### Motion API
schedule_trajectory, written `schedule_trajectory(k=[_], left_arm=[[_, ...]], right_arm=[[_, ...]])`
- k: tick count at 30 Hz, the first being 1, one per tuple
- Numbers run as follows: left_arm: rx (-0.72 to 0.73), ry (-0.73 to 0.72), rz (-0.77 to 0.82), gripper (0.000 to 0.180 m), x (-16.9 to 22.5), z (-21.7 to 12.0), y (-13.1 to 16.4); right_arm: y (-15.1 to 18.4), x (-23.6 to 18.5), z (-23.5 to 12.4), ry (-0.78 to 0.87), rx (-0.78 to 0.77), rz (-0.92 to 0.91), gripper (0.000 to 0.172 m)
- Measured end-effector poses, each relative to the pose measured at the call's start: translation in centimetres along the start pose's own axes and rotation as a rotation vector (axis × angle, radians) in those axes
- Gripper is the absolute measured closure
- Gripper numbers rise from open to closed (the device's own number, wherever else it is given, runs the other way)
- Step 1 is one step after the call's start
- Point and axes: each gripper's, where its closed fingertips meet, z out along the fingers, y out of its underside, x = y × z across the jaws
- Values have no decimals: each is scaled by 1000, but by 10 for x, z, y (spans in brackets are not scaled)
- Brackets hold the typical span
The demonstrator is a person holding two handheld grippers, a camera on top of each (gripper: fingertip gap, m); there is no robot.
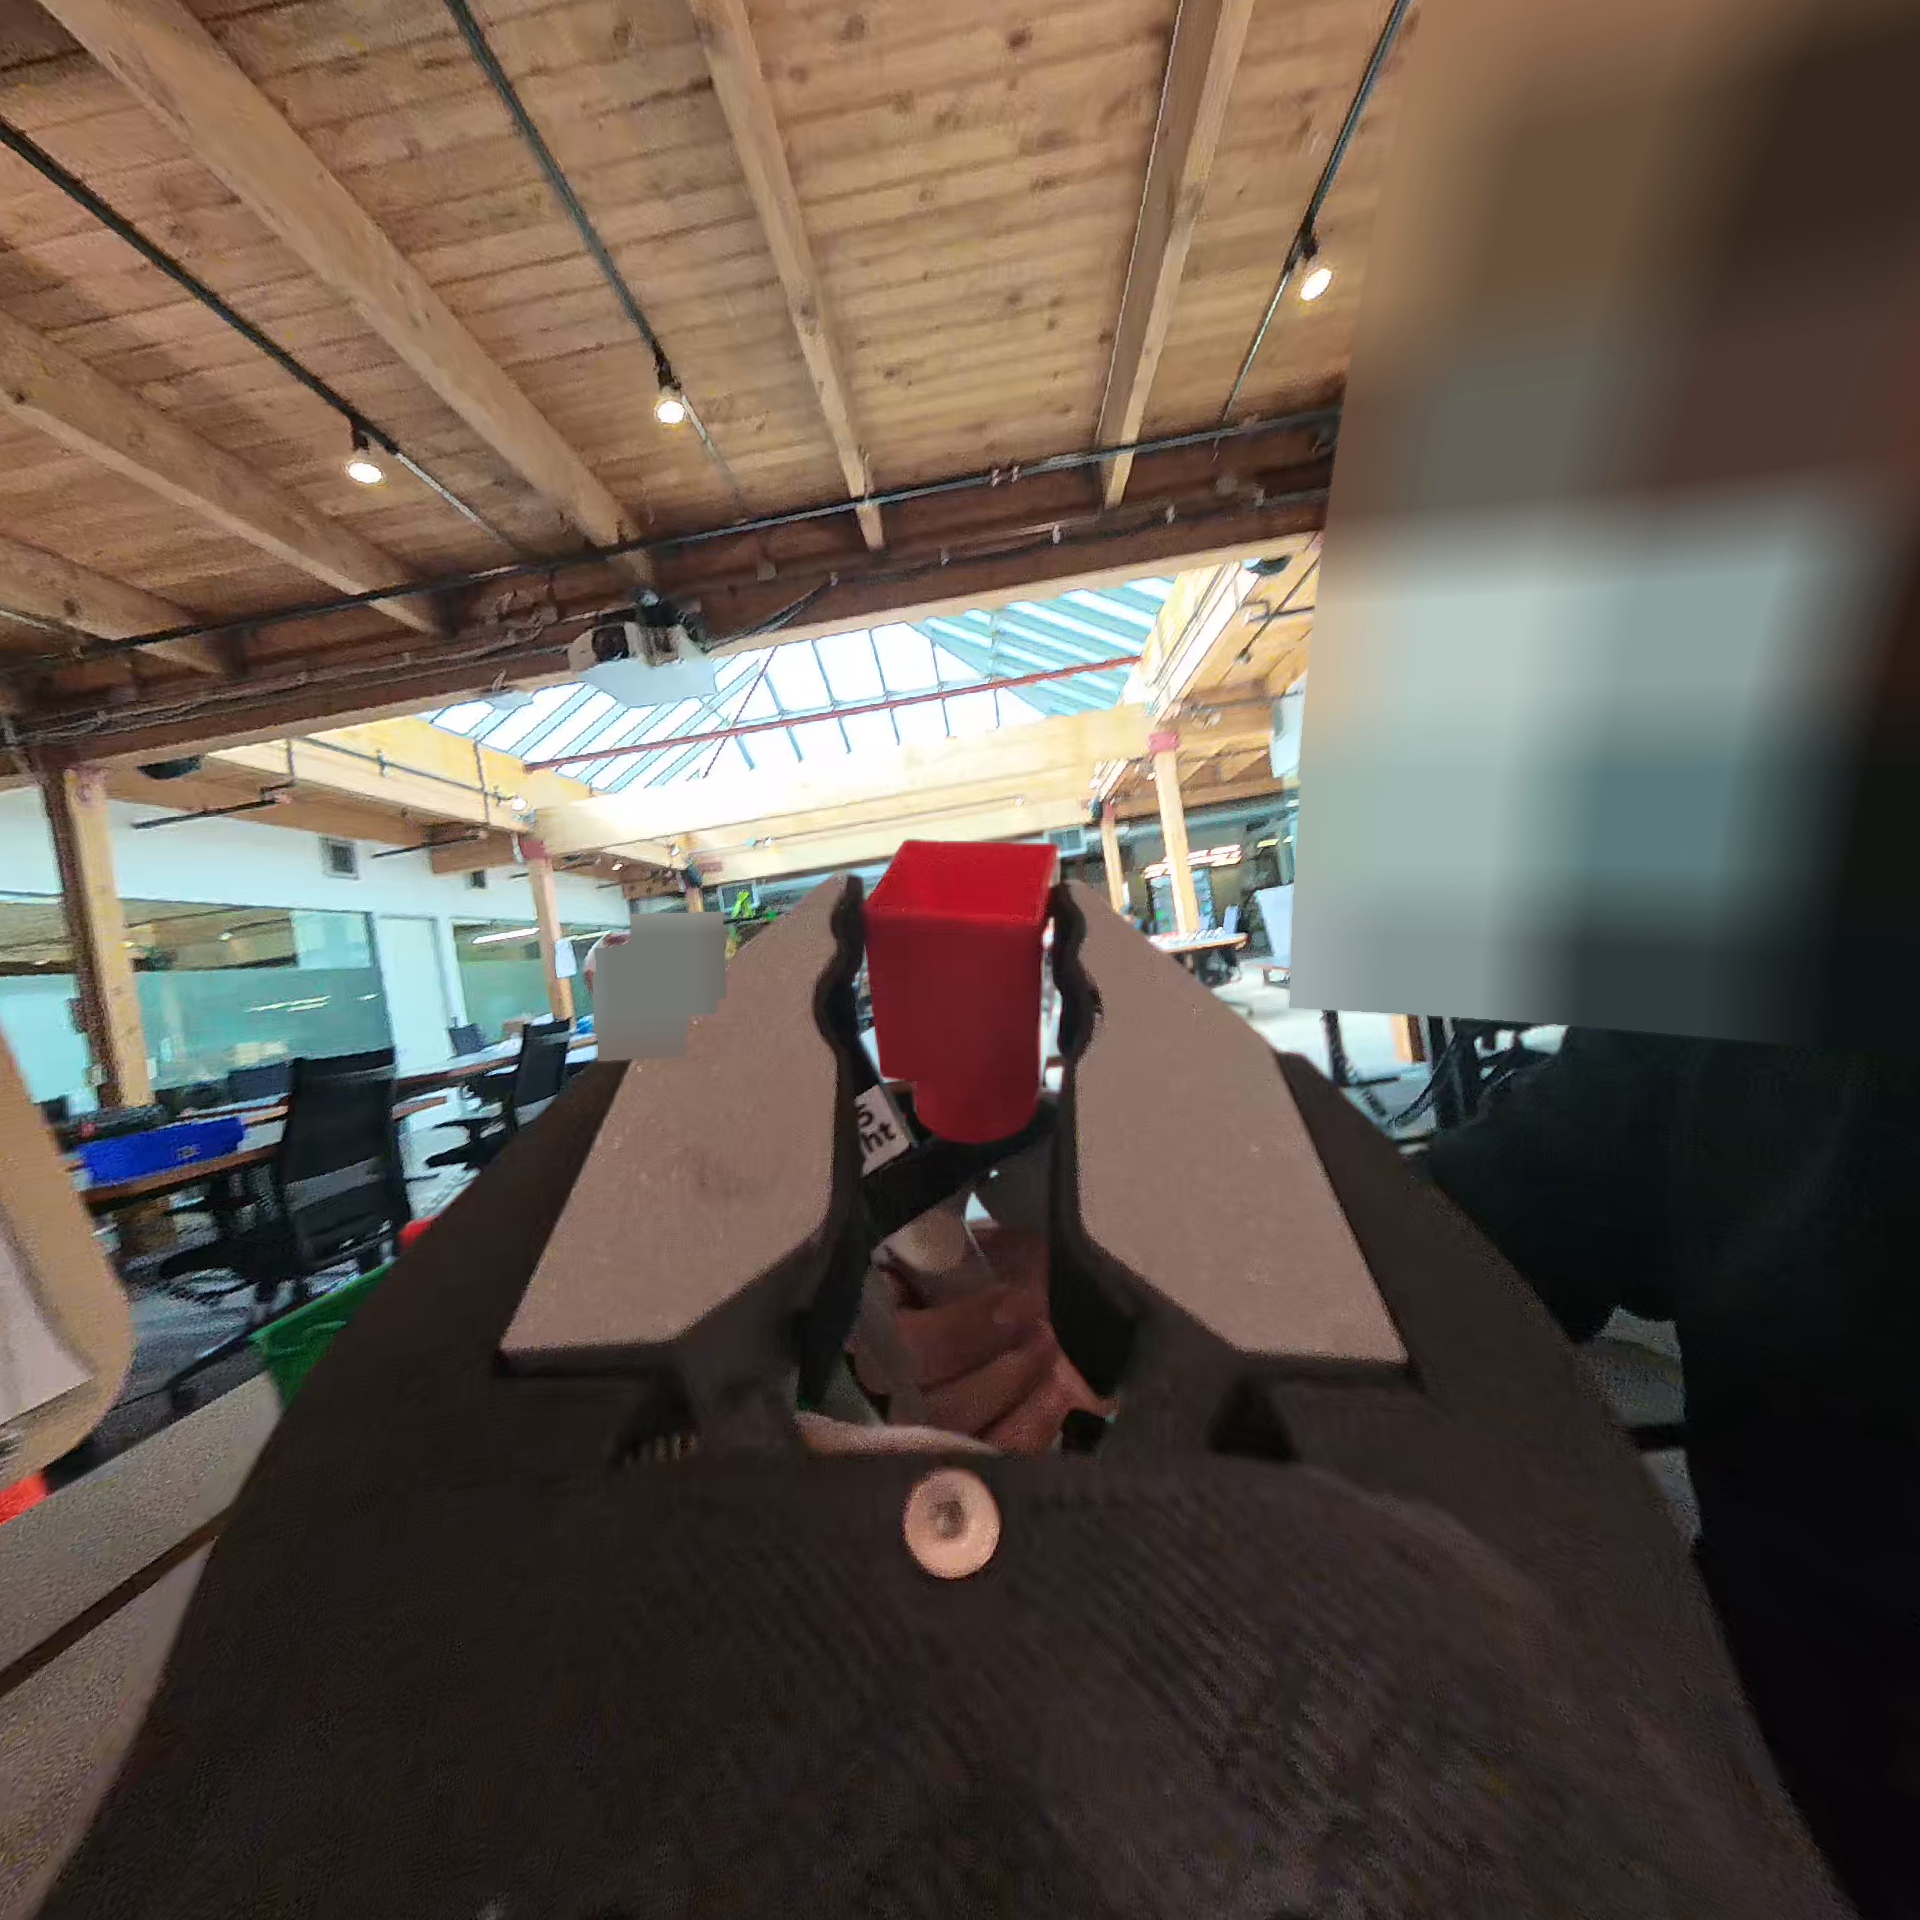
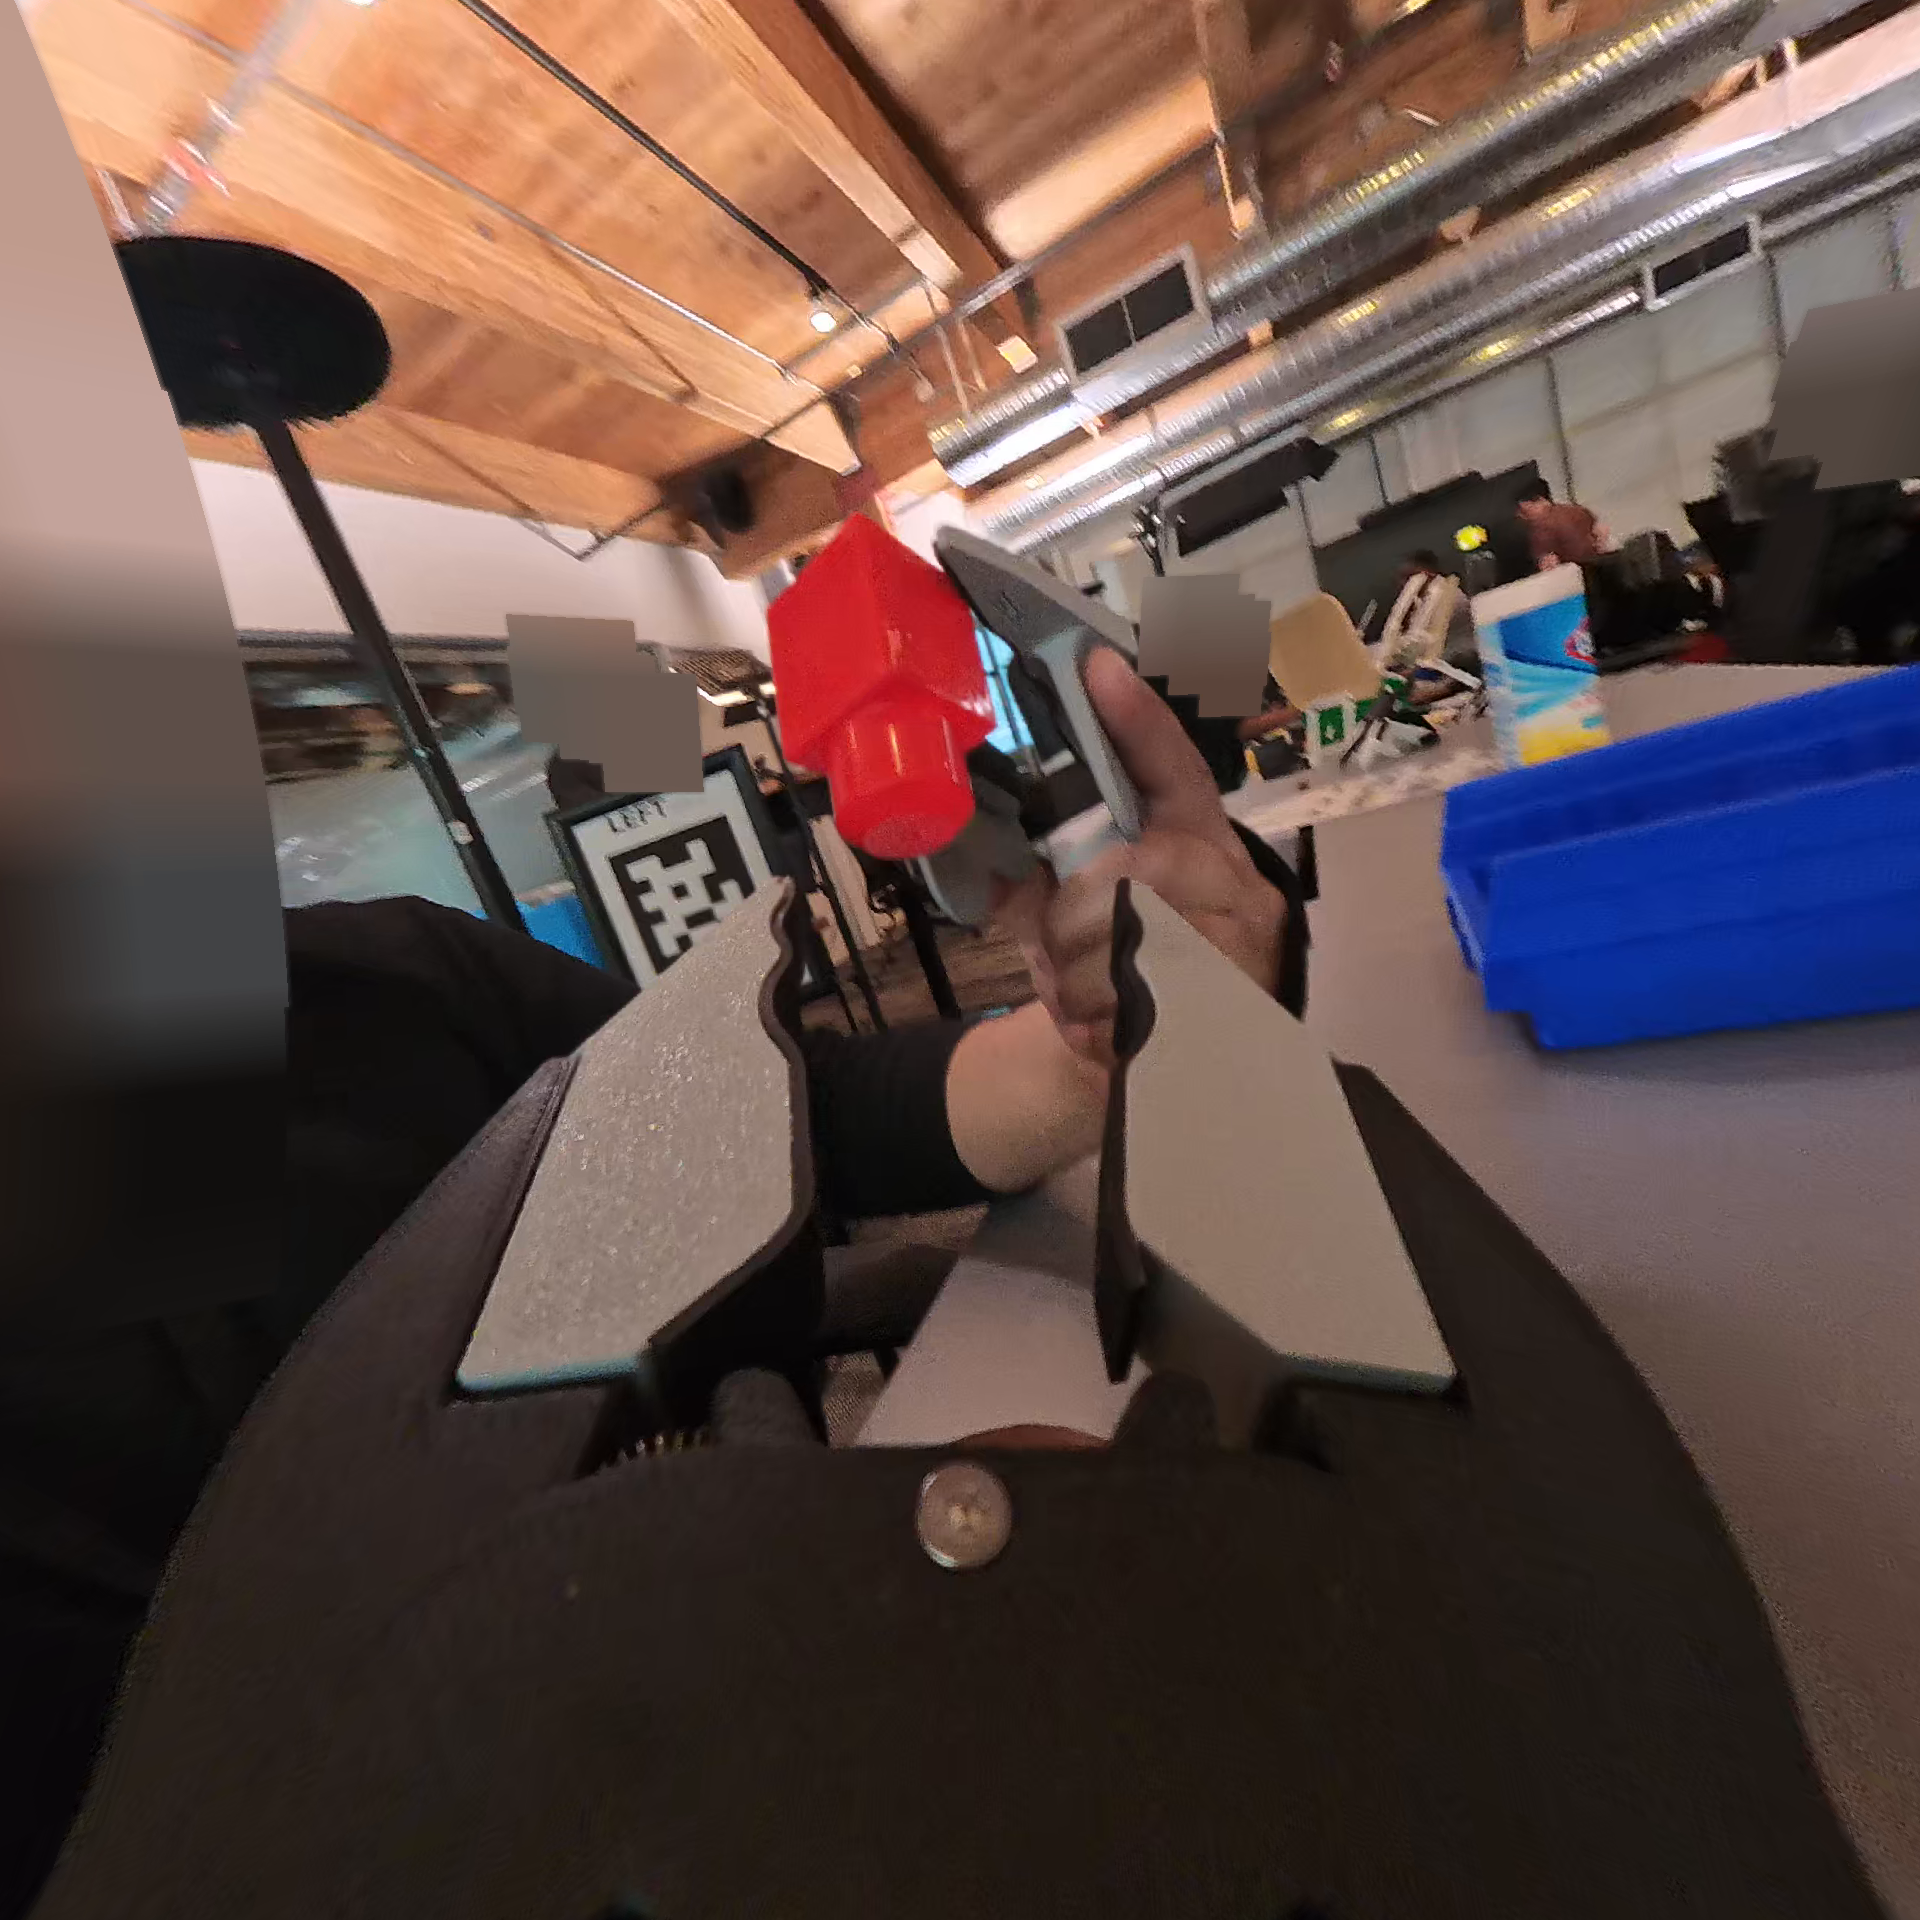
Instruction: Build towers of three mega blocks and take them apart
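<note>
Left wrist view: the left gripper (image 1: 956,935) is raised well off the work surface, pointing toward the timber ceiling, and pinches a single red mega block (image 1: 956,997). Both pads bear on the block's side walls; its hollow underside faces away from the camera and its stud points back toward the handle. No other block is attached to it. Right wrist view: the right gripper (image 2: 951,904) stands spread with nothing between its fingertips; only the person's hand (image 2: 1153,883) and dark sleeve show beyond the gap. The same red block appears above and beyond those fingertips, stud toward this camera, carried in the other gripper. A blue bin (image 2: 1704,862) sits on the grey table (image 2: 1558,1247) to the right, well apart from both grippers. Judgement: the work is at a lone-block stage, either just separated or about to start a tower; which one cannot be told. The next move would call for lowering the block toward the table or bin, and for the empty gripper to fetch or steady a mate.
</note>
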Motion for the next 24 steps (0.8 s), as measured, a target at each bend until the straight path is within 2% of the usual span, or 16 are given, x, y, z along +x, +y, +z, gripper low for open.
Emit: schedule_trajectory(k=[3,5,7,11,19,24], left_arm=[[91,-3,-39,146,-3,13,10],[82,-19,-24,146,-5,21,20],[77,-29,-15,146,-5,25,25],[63,-42,-19,146,-8,18,29],[-142,-78,19,147,-21,2,67],[-335,-148,99,147,-36,-8,103]], right_arm=[[-15,-17,-8,-87,74,21,124],[-22,-17,-12,-97,102,52,136],[-25,-20,-15,-135,111,80,140],[-24,-11,-18,-70,87,70,147],[-35,15,-39,86,110,79,147],[-35,40,-54,242,97,53,147]])
